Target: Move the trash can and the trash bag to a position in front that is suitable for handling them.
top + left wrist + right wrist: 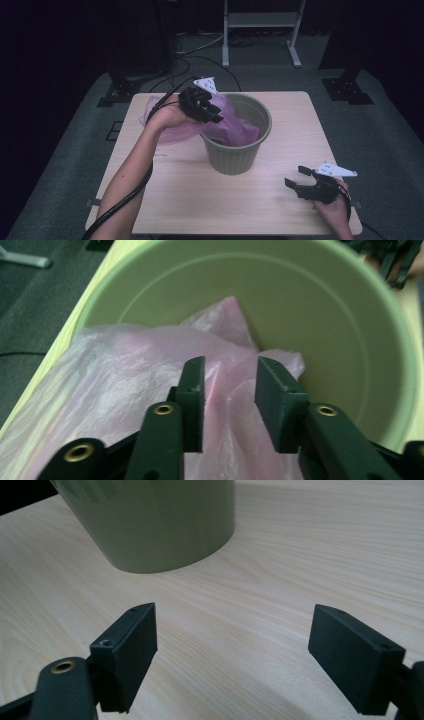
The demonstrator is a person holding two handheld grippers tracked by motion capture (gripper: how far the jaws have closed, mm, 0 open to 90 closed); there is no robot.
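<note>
A pale green bin (235, 159) stands upright in the middle of the wooden table (300, 120). A thin pink plastic bag (167, 131) drapes over its left rim, partly inside and partly trailing onto the table. My left gripper (216, 116) hovers at that rim, pointing into the bin. In the left gripper view its jaws (230, 375) stand apart, with a fold of the bag (125, 370) lying loose between them and the bin's inner wall (325, 315) beyond. My right gripper (296, 176) rests open near the front right of the table, nothing between its jaws (235, 630), facing the bin's base (160, 525).
Bare tabletop (280, 555) lies between the right gripper and the bin. On the floor behind the table stand a metal frame's legs (260, 30), black stand bases at left (117, 92) and right (347, 90), and loose cables (200, 47).
</note>
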